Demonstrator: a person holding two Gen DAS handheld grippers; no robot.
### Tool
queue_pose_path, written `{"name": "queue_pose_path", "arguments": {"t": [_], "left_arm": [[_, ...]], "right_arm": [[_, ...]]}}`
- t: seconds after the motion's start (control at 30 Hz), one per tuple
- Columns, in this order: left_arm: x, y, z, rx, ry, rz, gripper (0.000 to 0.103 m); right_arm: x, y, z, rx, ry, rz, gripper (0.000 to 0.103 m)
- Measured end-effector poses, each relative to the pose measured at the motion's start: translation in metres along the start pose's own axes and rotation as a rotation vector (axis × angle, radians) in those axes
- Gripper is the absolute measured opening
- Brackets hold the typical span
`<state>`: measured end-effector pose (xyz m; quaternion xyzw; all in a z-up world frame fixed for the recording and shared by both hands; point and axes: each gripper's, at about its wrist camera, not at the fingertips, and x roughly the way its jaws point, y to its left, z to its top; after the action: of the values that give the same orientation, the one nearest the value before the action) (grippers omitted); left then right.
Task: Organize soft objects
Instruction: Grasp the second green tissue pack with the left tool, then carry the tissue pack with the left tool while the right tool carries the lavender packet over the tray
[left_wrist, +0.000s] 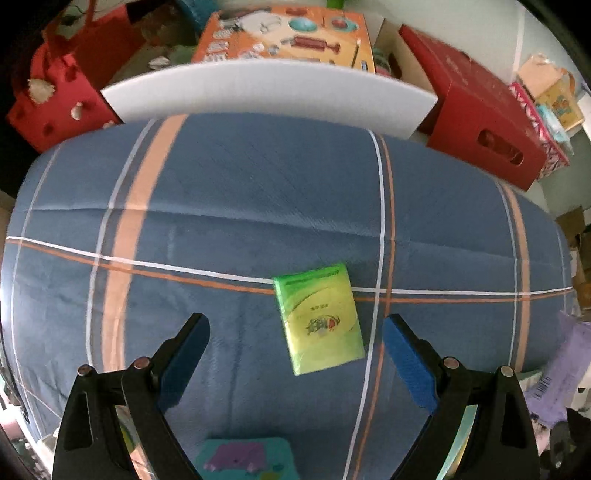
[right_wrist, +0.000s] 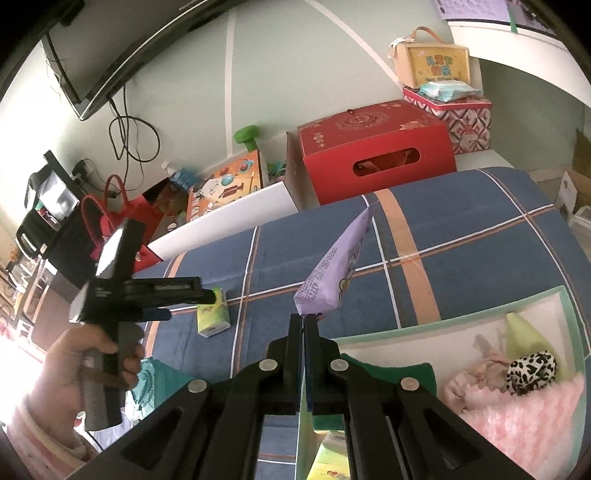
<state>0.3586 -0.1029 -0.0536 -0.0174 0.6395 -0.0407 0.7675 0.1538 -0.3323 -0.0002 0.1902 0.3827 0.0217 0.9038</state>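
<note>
A green tissue pack (left_wrist: 319, 318) lies flat on the blue plaid bedspread (left_wrist: 258, 206). My left gripper (left_wrist: 295, 328) hangs open above it, pointing almost straight down, and the pack sits between the blue pads, nearer the right one. In the right wrist view the same pack (right_wrist: 213, 309) lies beside the left gripper (right_wrist: 192, 304), held by a hand (right_wrist: 92, 369). My right gripper (right_wrist: 303, 318) is shut on the sealed edge of a purple packet (right_wrist: 338, 267), which sticks up over the bed.
A pale green storage box (right_wrist: 443, 325) at the right holds a pink fluffy item (right_wrist: 532, 417), a leopard-print piece (right_wrist: 532, 367) and a green cloth (right_wrist: 388, 369). A red box (right_wrist: 376, 147), a white board (left_wrist: 266, 88) and an orange toy box (left_wrist: 288, 35) lie beyond the bed.
</note>
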Motion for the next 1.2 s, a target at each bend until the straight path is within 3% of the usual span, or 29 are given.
{"name": "queue_pose_path", "arguments": {"t": [0.1, 0.27, 0.33, 0.4, 0.7, 0.97, 1.2], "left_arm": [[0.013, -0.004, 0.002, -0.003, 0.032, 0.010, 0.092], [0.027, -0.010, 0.005, 0.002, 0.071, 0.010, 0.077], [0.029, -0.011, 0.004, 0.002, 0.071, 0.011, 0.059], [0.028, -0.014, 0.002, 0.014, 0.068, 0.013, 0.050], [-0.013, -0.019, -0.023, 0.064, -0.049, -0.031, 0.050], [-0.080, -0.035, -0.070, 0.177, -0.224, -0.029, 0.050], [-0.114, -0.048, -0.112, 0.242, -0.316, -0.057, 0.050]], "right_arm": [[0.000, -0.001, 0.000, 0.001, -0.001, 0.000, 0.001], [0.001, -0.002, -0.001, 0.004, 0.002, 0.002, 0.001], [0.001, -0.002, -0.001, 0.005, 0.004, 0.003, 0.001], [0.001, -0.002, -0.001, 0.004, 0.005, 0.003, 0.001], [-0.006, 0.005, -0.004, -0.020, -0.010, -0.004, 0.001], [-0.031, 0.012, -0.011, -0.054, -0.053, -0.015, 0.001], [-0.062, 0.012, -0.026, -0.080, -0.097, -0.042, 0.001]]}}
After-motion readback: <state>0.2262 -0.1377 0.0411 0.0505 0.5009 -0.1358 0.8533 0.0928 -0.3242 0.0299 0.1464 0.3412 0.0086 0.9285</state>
